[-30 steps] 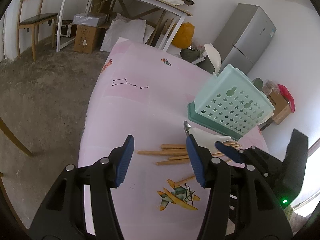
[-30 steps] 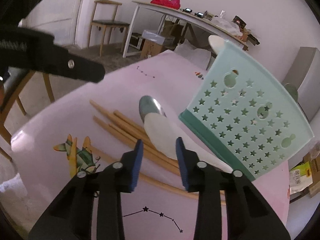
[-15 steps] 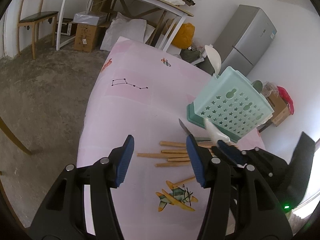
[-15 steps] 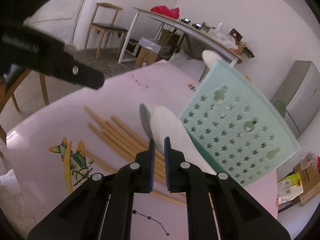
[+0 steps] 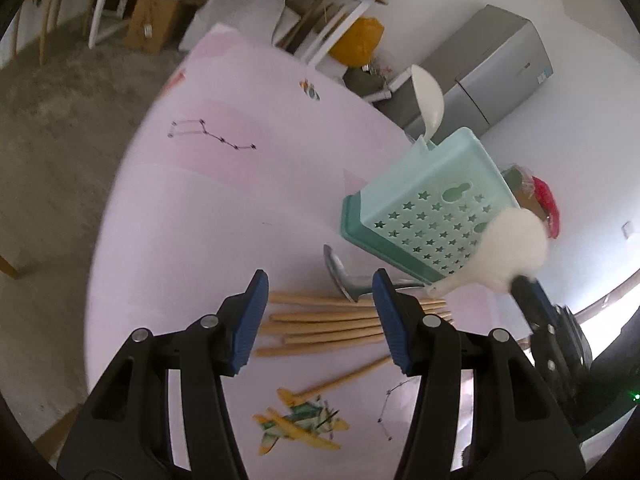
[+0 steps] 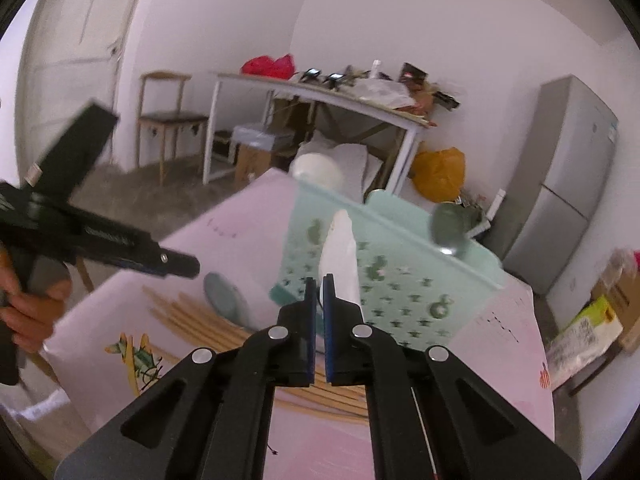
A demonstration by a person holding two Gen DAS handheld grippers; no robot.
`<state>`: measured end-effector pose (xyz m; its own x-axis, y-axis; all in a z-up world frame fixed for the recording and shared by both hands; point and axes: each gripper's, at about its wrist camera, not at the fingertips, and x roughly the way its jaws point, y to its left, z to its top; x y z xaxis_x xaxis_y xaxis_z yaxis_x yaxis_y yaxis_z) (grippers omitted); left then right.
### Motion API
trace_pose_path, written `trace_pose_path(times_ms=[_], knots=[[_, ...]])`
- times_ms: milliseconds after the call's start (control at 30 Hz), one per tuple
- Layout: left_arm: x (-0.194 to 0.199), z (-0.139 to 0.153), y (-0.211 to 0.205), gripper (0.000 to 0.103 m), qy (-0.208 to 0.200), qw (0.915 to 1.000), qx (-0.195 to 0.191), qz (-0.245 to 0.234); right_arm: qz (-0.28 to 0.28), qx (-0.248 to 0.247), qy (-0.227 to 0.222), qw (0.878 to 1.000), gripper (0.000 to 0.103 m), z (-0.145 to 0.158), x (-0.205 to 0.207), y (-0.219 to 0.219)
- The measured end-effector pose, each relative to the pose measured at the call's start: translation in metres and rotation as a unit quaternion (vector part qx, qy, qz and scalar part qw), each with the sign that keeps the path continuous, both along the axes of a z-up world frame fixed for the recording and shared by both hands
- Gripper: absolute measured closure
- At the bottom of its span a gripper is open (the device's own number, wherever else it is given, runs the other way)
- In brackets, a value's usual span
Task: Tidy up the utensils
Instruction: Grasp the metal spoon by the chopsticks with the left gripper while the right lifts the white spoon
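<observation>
We count two grippers. The right gripper [image 6: 319, 280] has its jaws pressed together on the handle of one white ceramic spoon [image 6: 339, 256], lifted off the table in front of the mint utensil basket [image 6: 384, 280]. The left gripper [image 5: 318, 300] is spread, pinching nothing, hovering over the wooden chopsticks [image 5: 320, 322]: we count about six in the bundle plus one stray at 5 o'clock of it. One metal spoon [image 5: 340, 272] lies on the pink tablecloth [image 5: 200, 208] at 12 o'clock of the chopsticks. The basket holds two utensils: one white spoon [image 5: 428, 100] and one metal spoon [image 6: 450, 226].
</observation>
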<state>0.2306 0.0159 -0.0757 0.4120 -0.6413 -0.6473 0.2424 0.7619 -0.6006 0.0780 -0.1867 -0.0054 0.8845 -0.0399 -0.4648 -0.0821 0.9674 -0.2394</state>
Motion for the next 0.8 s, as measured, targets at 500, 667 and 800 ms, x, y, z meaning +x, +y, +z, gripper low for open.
trace_pose_path(times_ms=[500,667,800], knots=[[0.034,-0.02,-0.029,0.076,0.08,0.9962,0.027,-0.019,-0.043,0.058,-0.035,0.997,0.1,0.019,-0.023,-0.053],[0.035,-0.021,-0.039,0.088,0.082,0.9953,0.045,-0.021,-0.051,0.074,-0.04,0.995,0.1,0.019,-0.026,-0.064],[0.035,-0.02,-0.043,0.098,0.071,0.9961,0.048,-0.018,-0.059,0.078,-0.043,0.994,0.1,0.02,-0.028,-0.066]])
